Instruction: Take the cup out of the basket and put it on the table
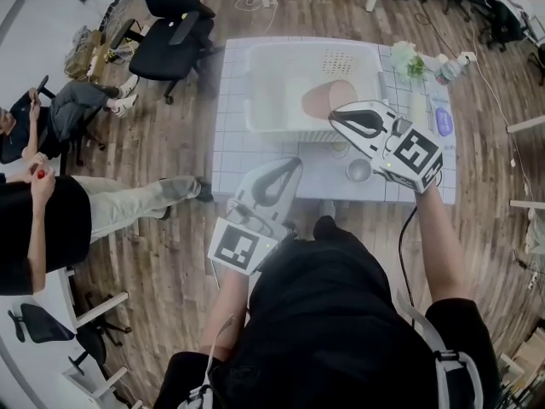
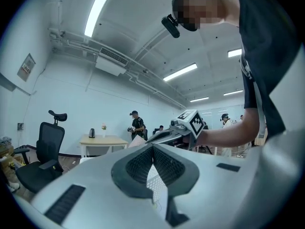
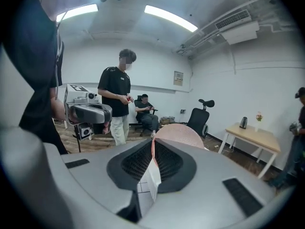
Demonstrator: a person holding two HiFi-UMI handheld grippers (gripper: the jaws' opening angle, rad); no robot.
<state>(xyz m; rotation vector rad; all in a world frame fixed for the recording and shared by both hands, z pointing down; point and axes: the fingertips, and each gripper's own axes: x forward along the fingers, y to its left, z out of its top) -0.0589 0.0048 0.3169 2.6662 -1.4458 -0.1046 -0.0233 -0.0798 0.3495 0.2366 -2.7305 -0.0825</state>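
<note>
A pink cup [image 1: 326,100] hangs tilted over the white basket [image 1: 281,75] on the table. My right gripper [image 1: 338,118] is shut on its rim. In the right gripper view the cup [image 3: 180,133] sits just past the jaws, with its thin wall pinched between the pads [image 3: 164,161]. My left gripper [image 1: 292,165] is over the table's front edge, short of the basket, with its jaws together and nothing held. From the left gripper view [image 2: 153,149] the right gripper [image 2: 183,128] shows ahead, raised.
The table [image 1: 230,143] has a white gridded top. A small metal bowl [image 1: 358,170], a blue item [image 1: 444,122] and a plant [image 1: 407,60] stand to the right of the basket. Office chairs [image 1: 170,32] and seated people [image 1: 51,203] are to the left.
</note>
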